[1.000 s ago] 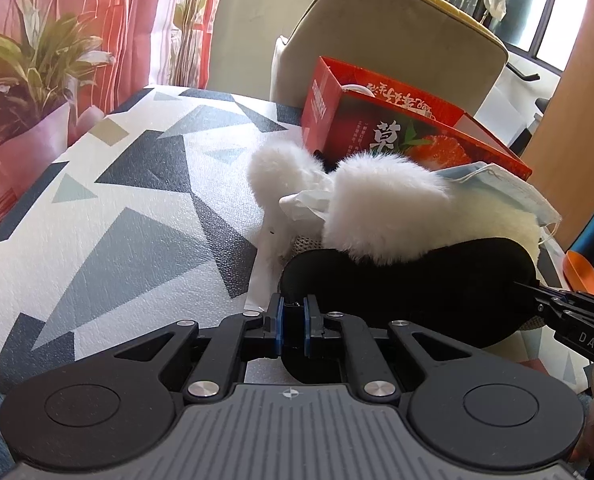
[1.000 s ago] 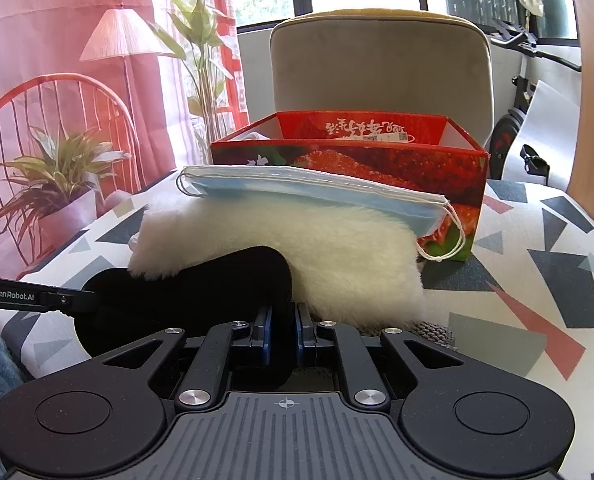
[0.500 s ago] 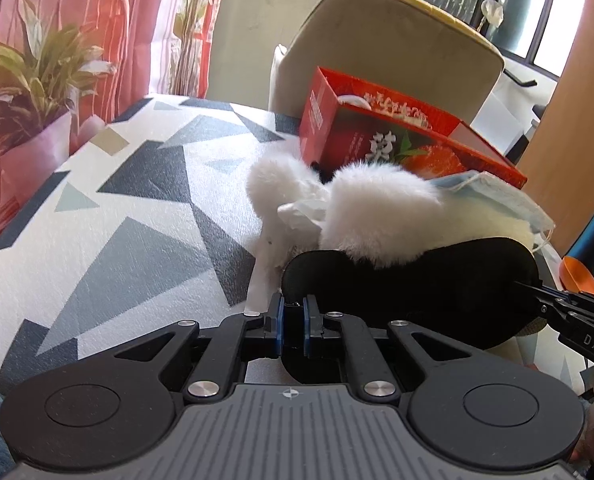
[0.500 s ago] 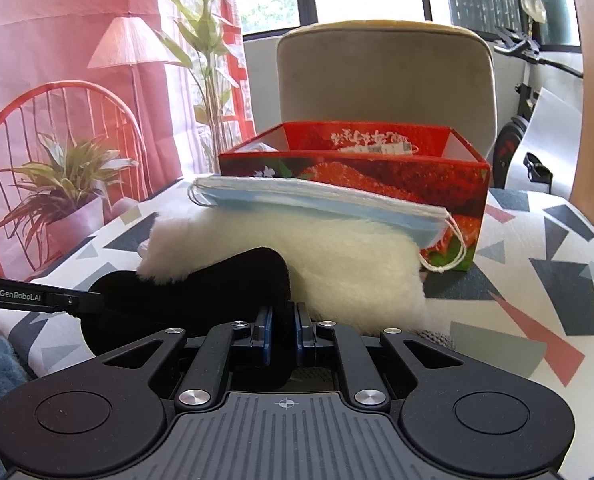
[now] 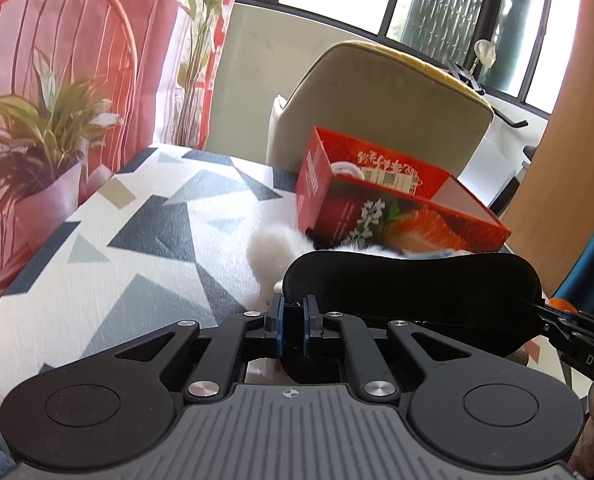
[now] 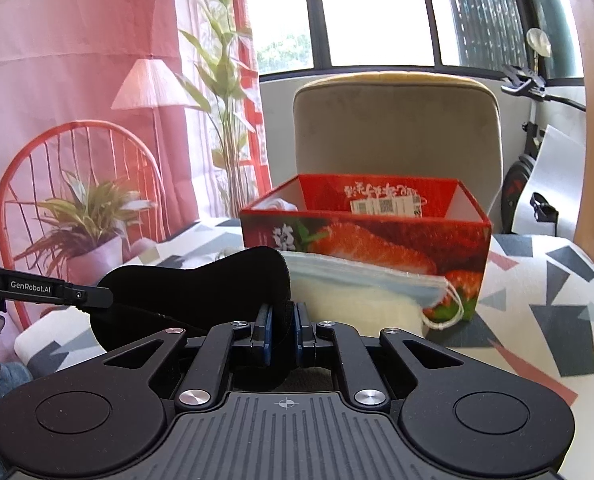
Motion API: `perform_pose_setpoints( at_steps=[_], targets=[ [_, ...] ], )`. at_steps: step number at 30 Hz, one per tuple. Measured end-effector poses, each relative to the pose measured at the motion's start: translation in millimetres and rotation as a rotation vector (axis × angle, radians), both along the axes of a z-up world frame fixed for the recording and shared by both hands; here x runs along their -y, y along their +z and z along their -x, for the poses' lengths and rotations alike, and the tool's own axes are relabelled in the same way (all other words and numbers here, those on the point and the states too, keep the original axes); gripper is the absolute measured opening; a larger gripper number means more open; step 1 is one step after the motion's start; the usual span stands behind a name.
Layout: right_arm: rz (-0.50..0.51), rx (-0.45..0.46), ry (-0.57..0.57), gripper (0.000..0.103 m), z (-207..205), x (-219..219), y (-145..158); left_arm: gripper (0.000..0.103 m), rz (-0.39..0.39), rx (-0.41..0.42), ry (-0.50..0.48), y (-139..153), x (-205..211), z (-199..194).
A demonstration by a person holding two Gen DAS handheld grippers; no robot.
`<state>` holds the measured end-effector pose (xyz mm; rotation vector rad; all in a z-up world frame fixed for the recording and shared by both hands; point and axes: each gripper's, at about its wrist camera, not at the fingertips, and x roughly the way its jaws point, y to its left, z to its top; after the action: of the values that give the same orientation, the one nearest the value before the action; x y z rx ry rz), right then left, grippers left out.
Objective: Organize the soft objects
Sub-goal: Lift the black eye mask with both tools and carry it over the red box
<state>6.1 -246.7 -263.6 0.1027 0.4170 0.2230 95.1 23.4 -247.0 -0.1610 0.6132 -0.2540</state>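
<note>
Eye mask (image 5: 413, 284) stretched between left fingers (image 5: 275, 320), right fingers (image 6: 303, 328), both clamped.

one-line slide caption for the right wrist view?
Both tongs pinch a black eye mask lifted before the red strawberry box, blue face mask on white fur behind.

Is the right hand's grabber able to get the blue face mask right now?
Probably not yet. The right gripper has its jaws shut on the black eye mask, which the left gripper holds too. The blue face mask lies uncovered just beyond on the white fluffy thing.
</note>
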Motion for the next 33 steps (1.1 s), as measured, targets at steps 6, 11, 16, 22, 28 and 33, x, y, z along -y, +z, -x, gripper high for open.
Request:
perform_pose_setpoints(
  at_steps=[6,11,16,22,28,33],
  targets=[
    [0.002,0.042,0.007,0.010,-4,1,18,0.010,0.006,0.027,-0.017,18,-1,-2],
    [0.011,0.038,0.003,0.010,-14,3,32,0.010,-0.010,0.026,-0.042,33,4,-10],
    [0.018,0.032,0.012,0.010,-26,6,48,0.010,-0.033,0.037,-0.060,50,11,-21],
    [0.011,0.012,0.029,0.009,-48,12,69,0.010,-0.041,0.043,-0.082,68,23,-39],
    [0.003,-0.018,0.033,0.009,-75,24,84,0.010,-0.062,0.045,-0.102,78,38,-60],
    [-0.008,-0.074,0.005,0.009,-103,41,93,0.010,-0.053,0.027,-0.105,84,47,-83]
  ],
)
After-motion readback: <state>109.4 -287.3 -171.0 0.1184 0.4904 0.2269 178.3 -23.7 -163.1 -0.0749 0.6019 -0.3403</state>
